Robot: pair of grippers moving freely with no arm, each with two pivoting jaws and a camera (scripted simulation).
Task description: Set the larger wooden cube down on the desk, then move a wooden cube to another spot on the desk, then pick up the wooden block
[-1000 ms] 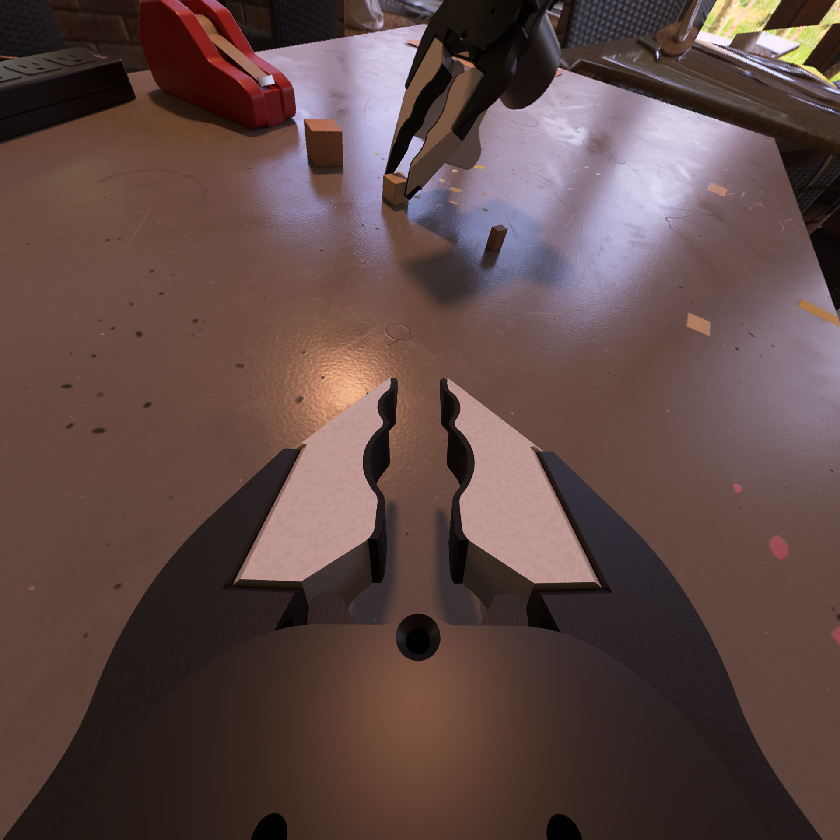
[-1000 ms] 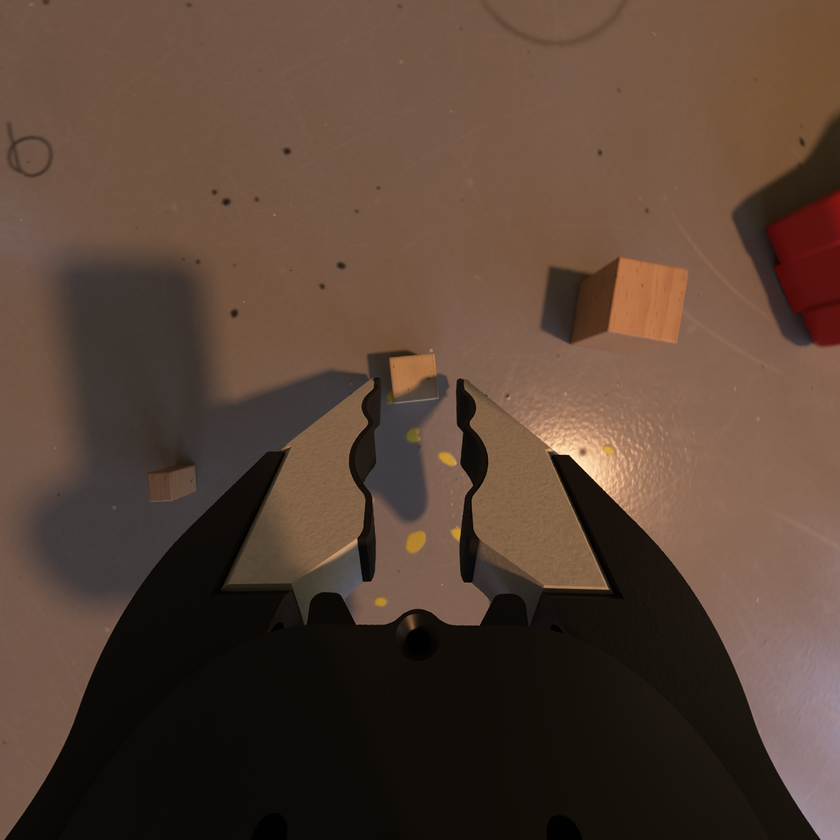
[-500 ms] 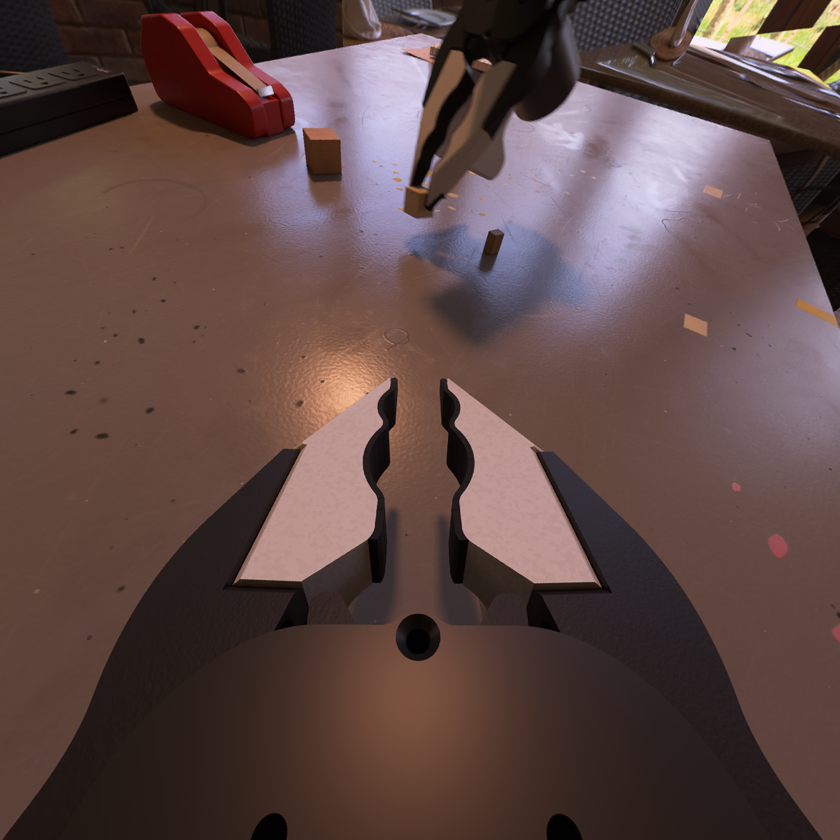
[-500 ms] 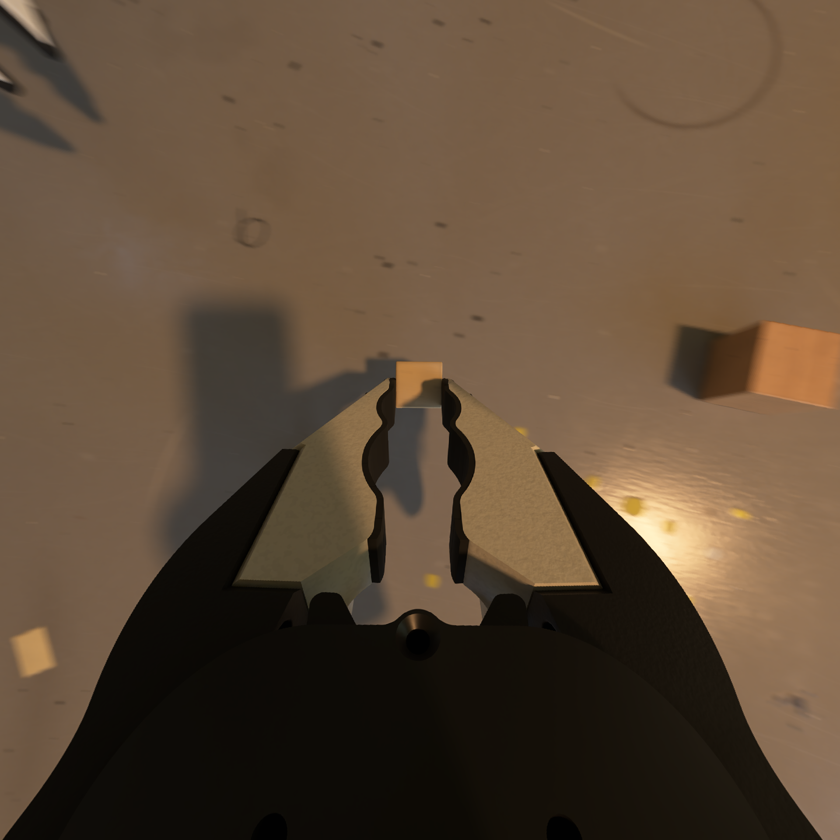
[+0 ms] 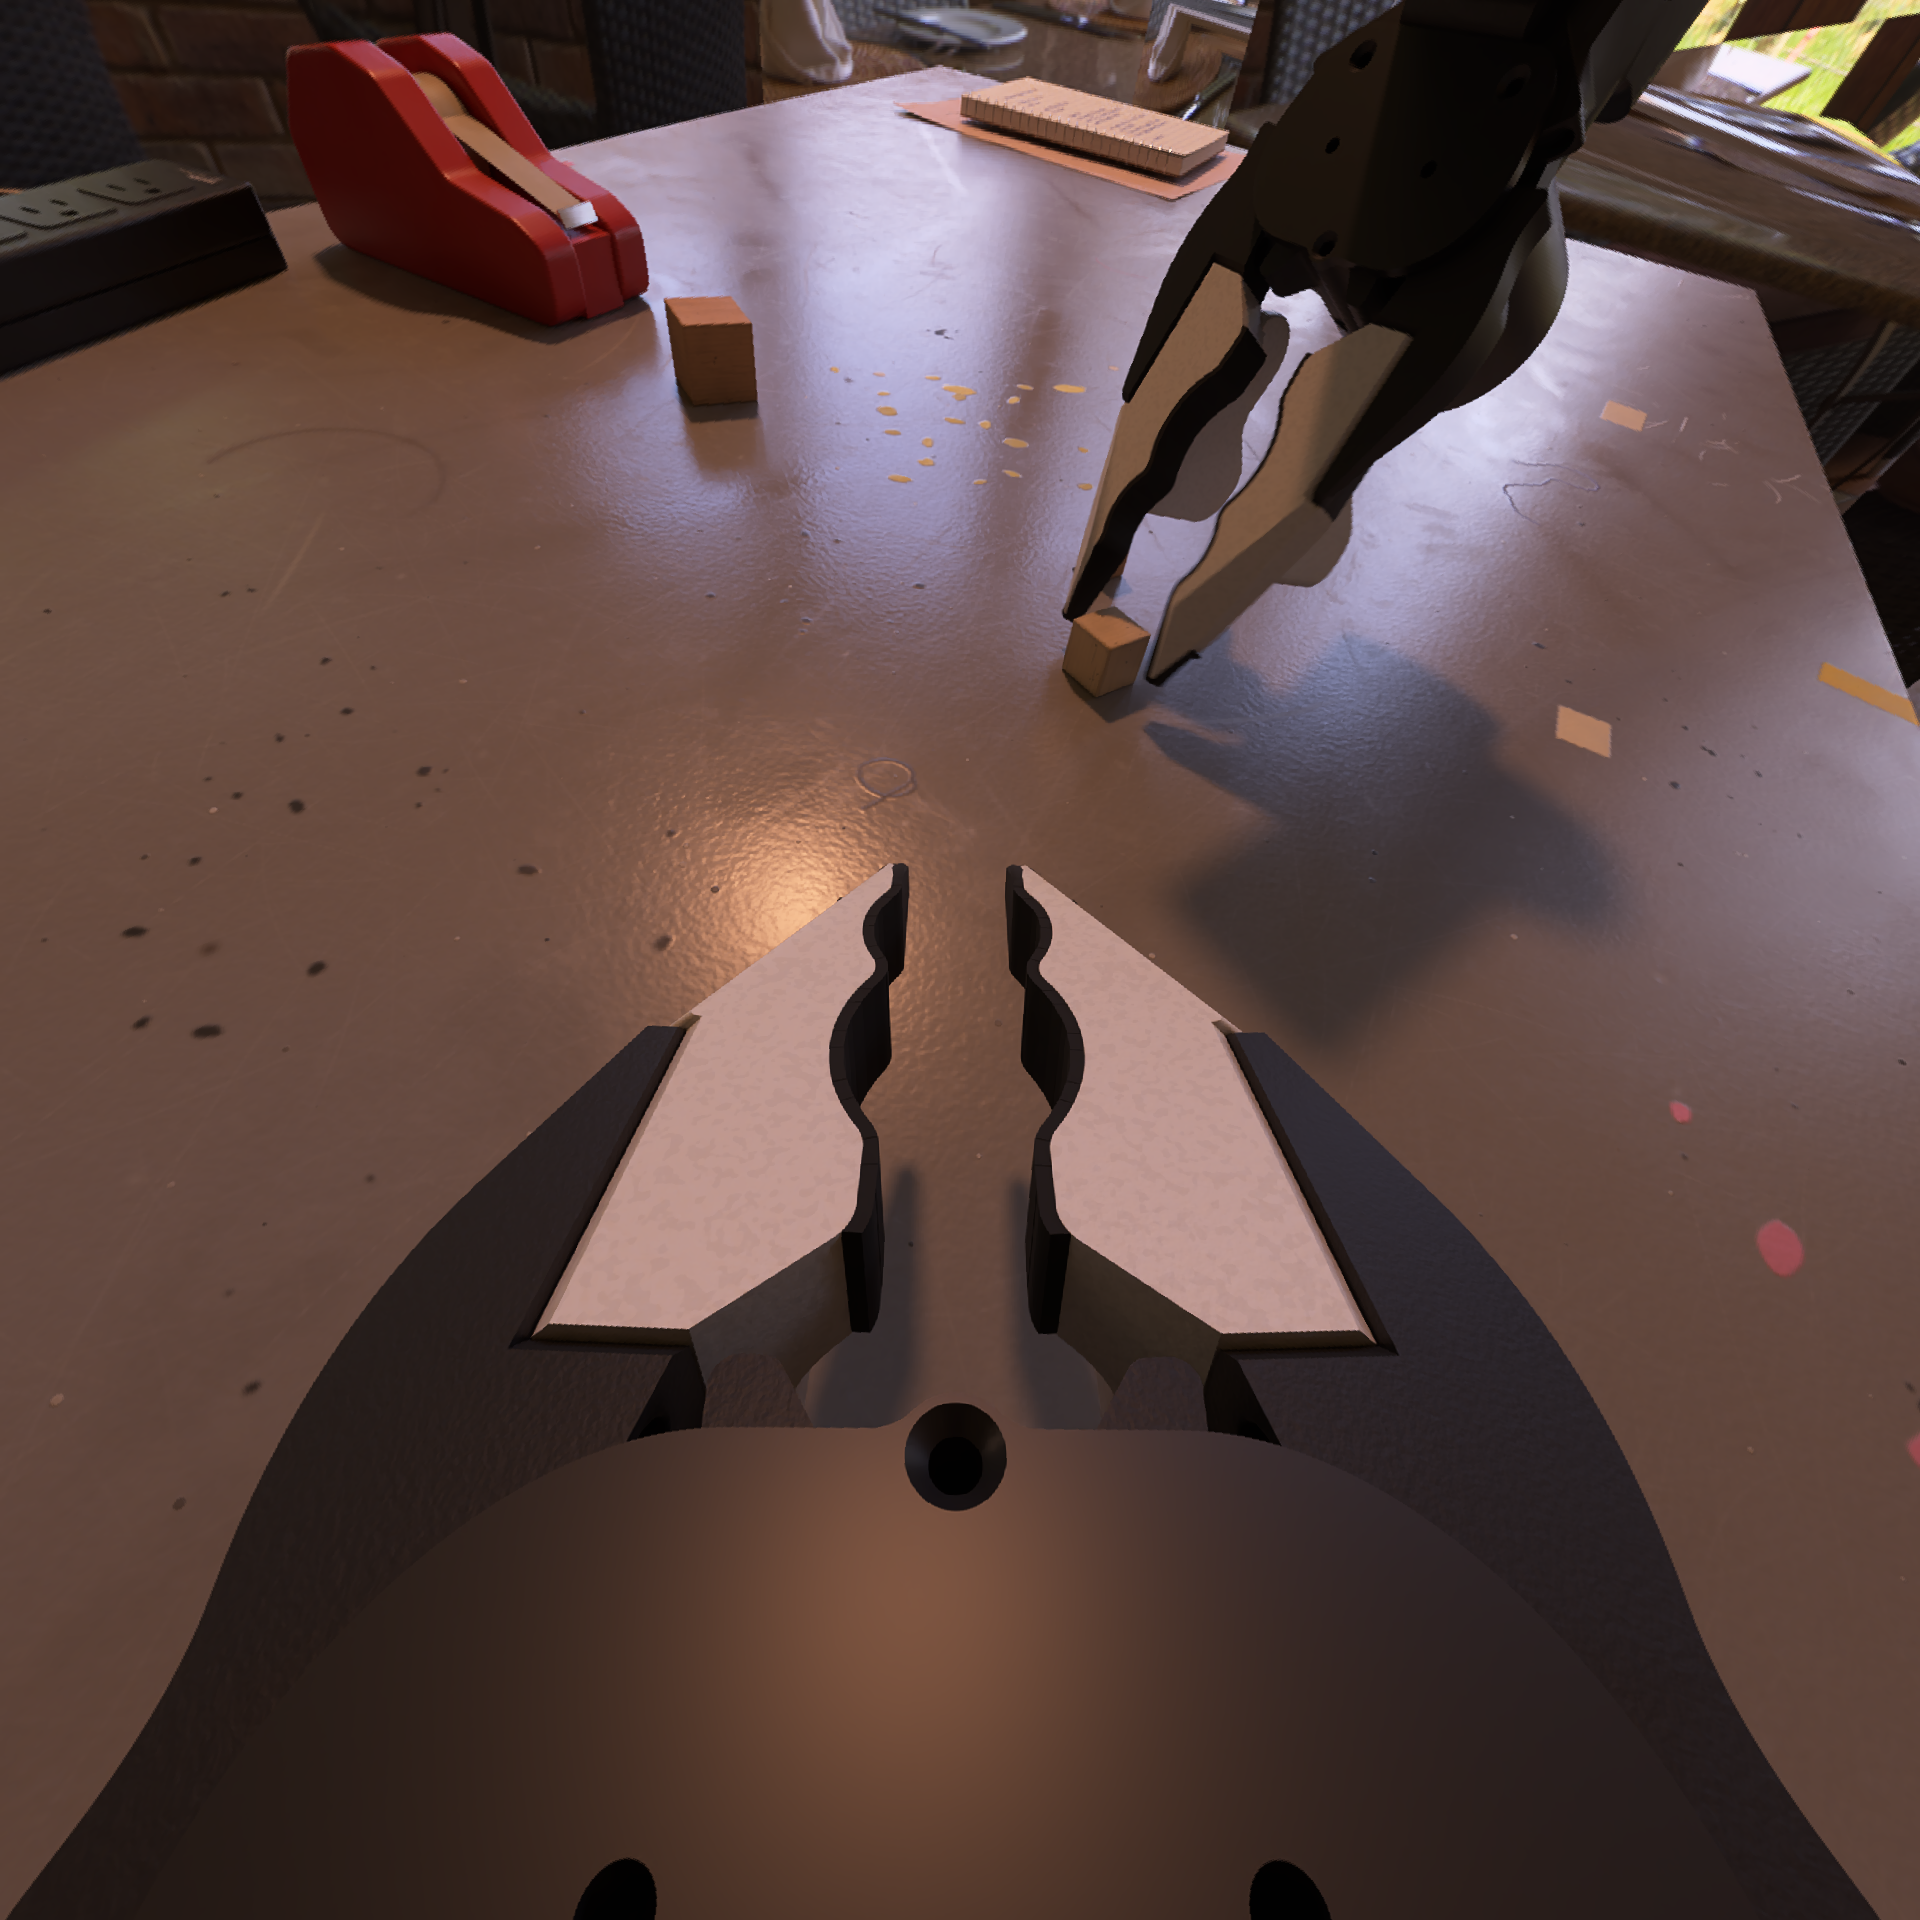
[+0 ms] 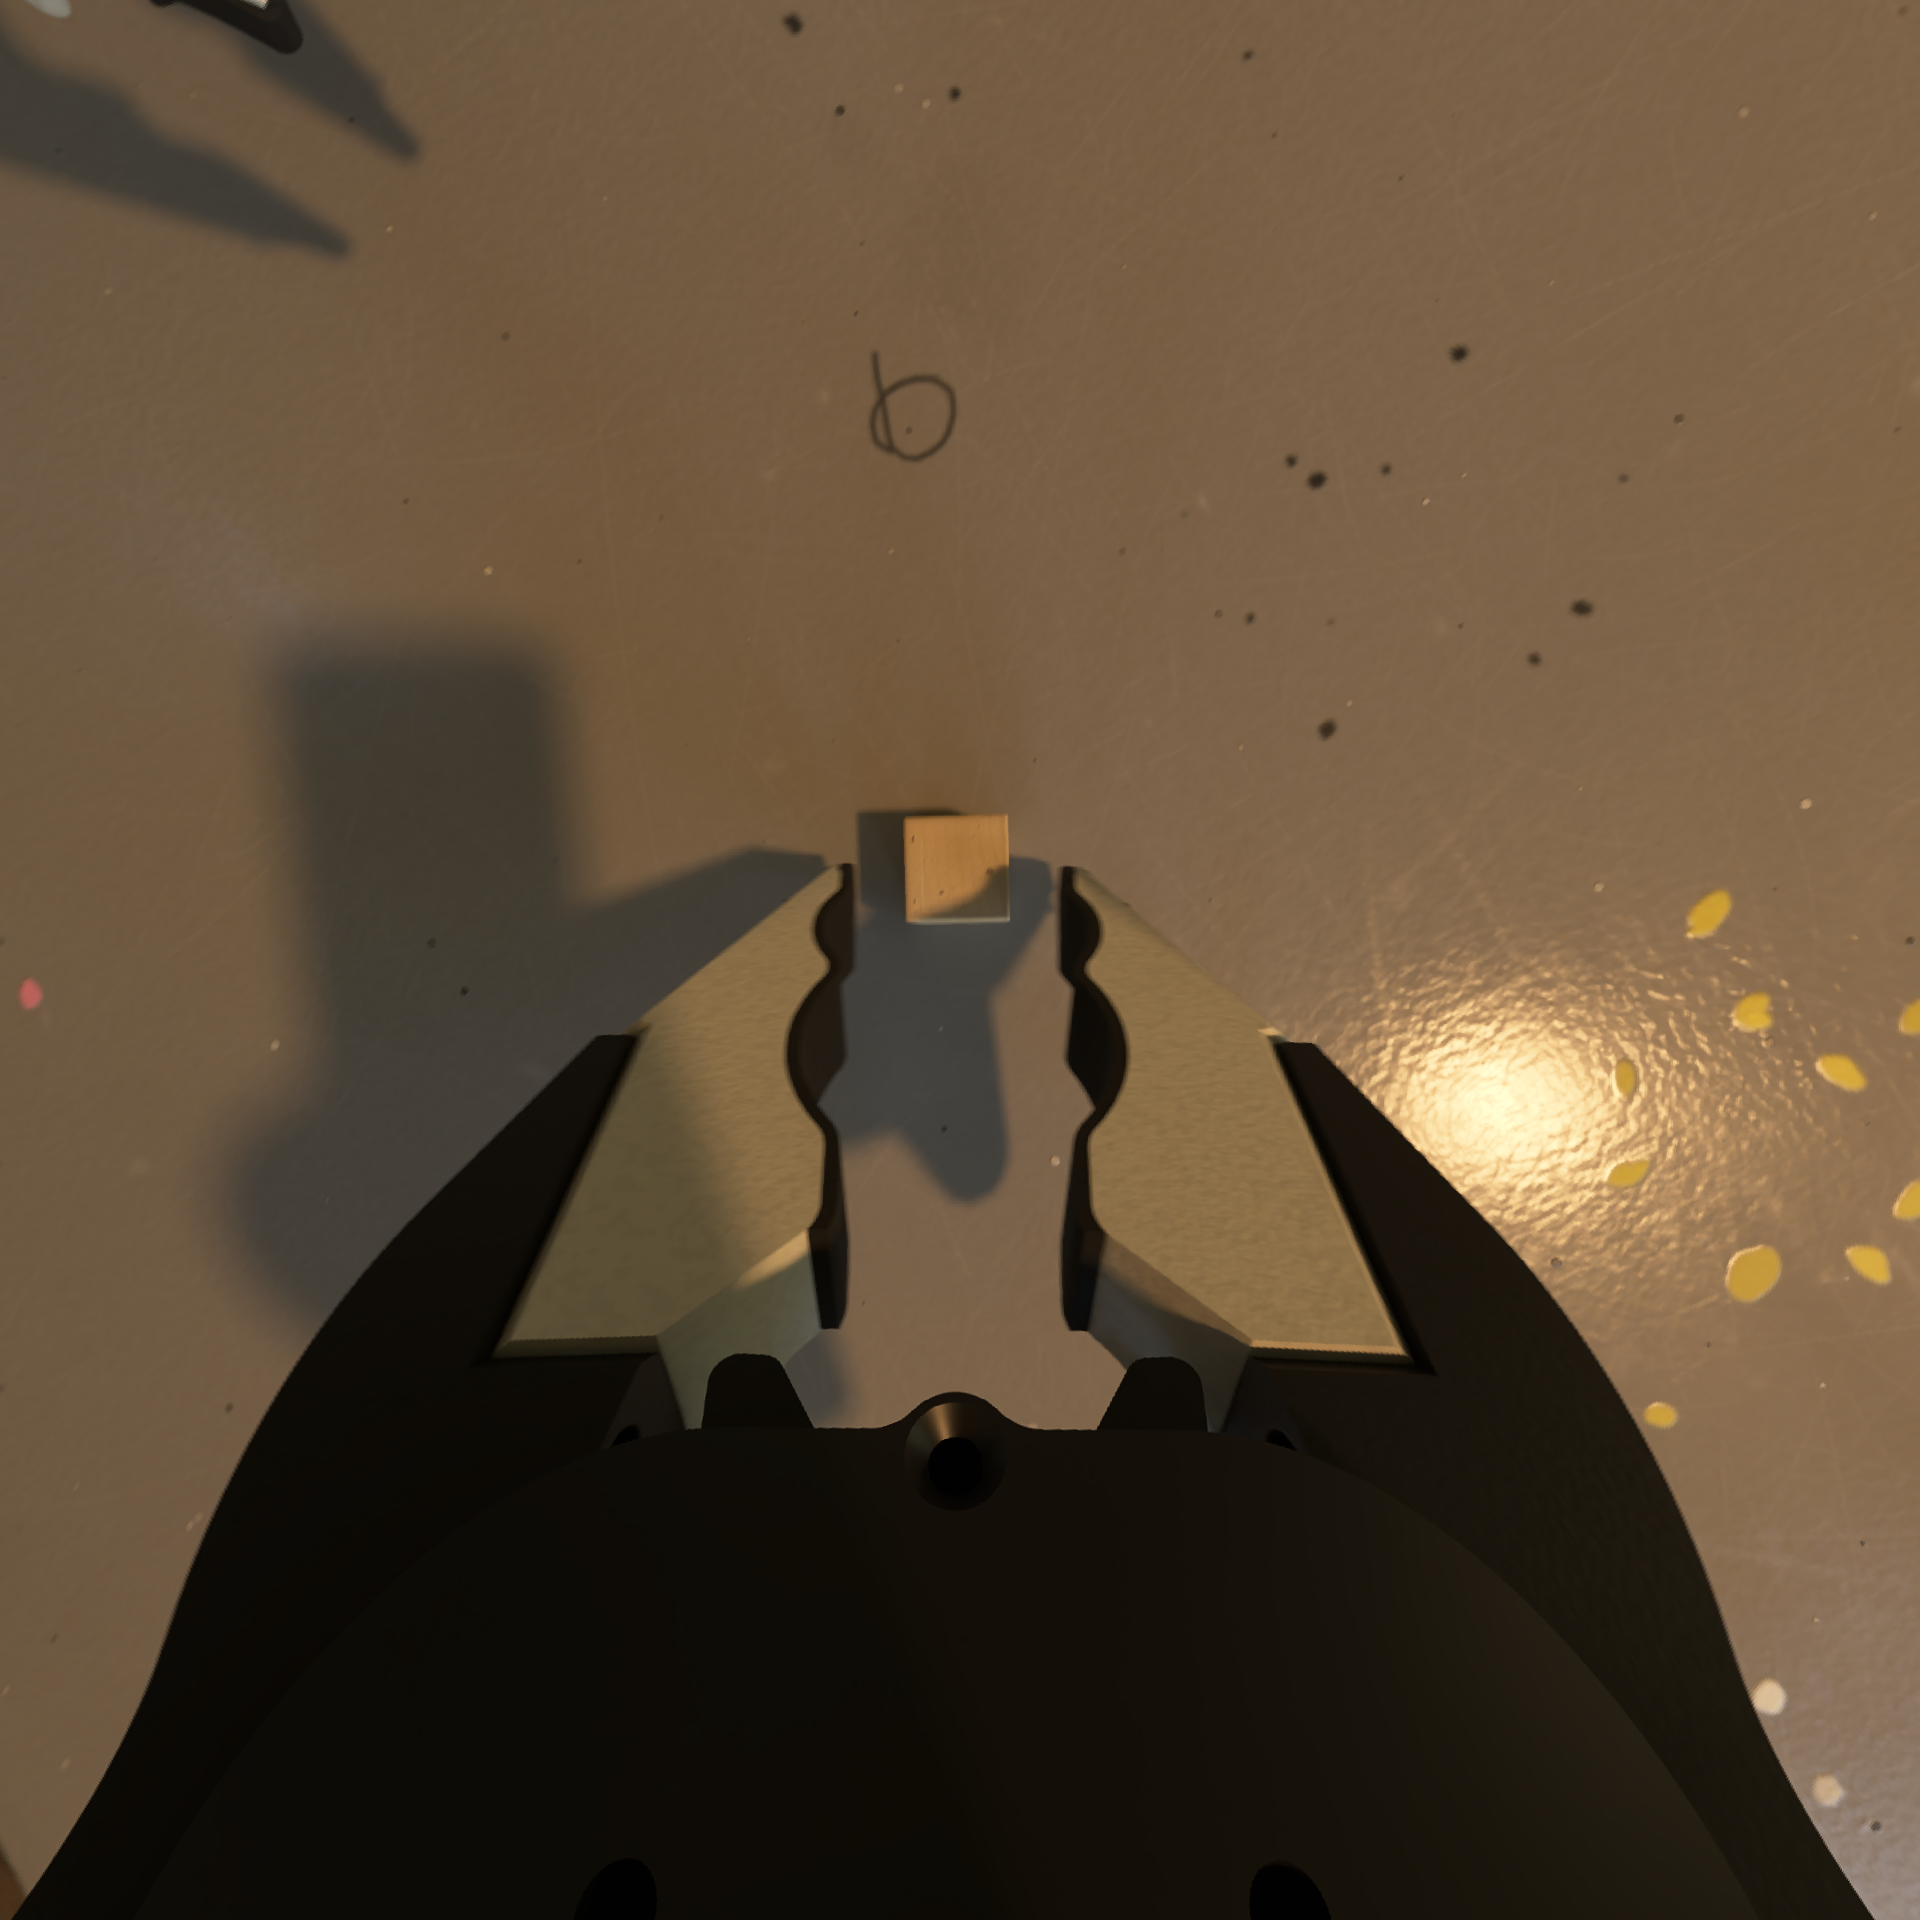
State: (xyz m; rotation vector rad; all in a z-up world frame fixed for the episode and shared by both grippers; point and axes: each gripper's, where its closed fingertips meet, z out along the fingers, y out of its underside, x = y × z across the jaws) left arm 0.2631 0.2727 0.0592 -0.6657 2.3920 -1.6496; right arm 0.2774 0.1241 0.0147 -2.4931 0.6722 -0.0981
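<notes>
The right tongs [image 6: 956, 883] stood released around the small wooden cube [image 6: 956, 868]; the left tongs [image 5: 956, 883] were empty, slightly parted. The wooden block was hidden; the larger wooden cube [image 5: 712, 348] sat at eleven o'clock on the counter [image 5: 416, 675].

R tongs [image 6: 954, 883] parted, tips down; L tongs [image 5: 956, 883] parted, idle.

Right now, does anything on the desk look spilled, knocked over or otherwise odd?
Nothing is knocked over. The desk bears yellow paint-like flecks and dark specks. The small wooden cube sits flat between the open right gripper's fingertips; the larger wooden cube stands squarely.
</notes>
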